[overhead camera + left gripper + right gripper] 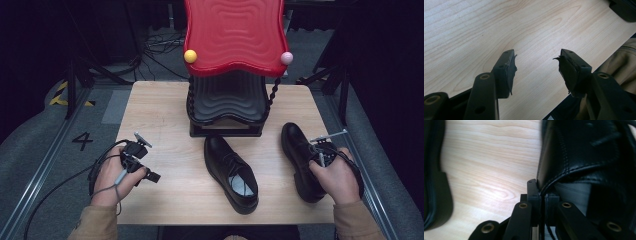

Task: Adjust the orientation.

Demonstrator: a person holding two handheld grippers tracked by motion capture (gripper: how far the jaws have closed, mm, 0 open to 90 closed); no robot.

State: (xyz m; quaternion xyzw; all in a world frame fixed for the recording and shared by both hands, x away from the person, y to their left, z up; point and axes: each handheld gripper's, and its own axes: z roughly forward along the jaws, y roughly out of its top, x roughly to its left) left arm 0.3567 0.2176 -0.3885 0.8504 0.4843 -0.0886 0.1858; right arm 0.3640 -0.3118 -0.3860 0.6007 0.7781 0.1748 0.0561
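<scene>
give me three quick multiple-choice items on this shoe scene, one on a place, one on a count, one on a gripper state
1. Where is the shoe rack?
A. at the table's far edge
B. on the floor
C. beside the left hand

2. How many black shoes lie on the table?
A. one
B. two
C. four

3. What is the right hand-held gripper doing?
A. hanging open over bare wood
B. pinching a ball
C. pinching the rim of the right shoe

Answers:
1 A, it stands at the far middle of the tabletop.
2 B, the middle shoe and the right one.
3 C, its jaws close on the shoe's collar.
</scene>
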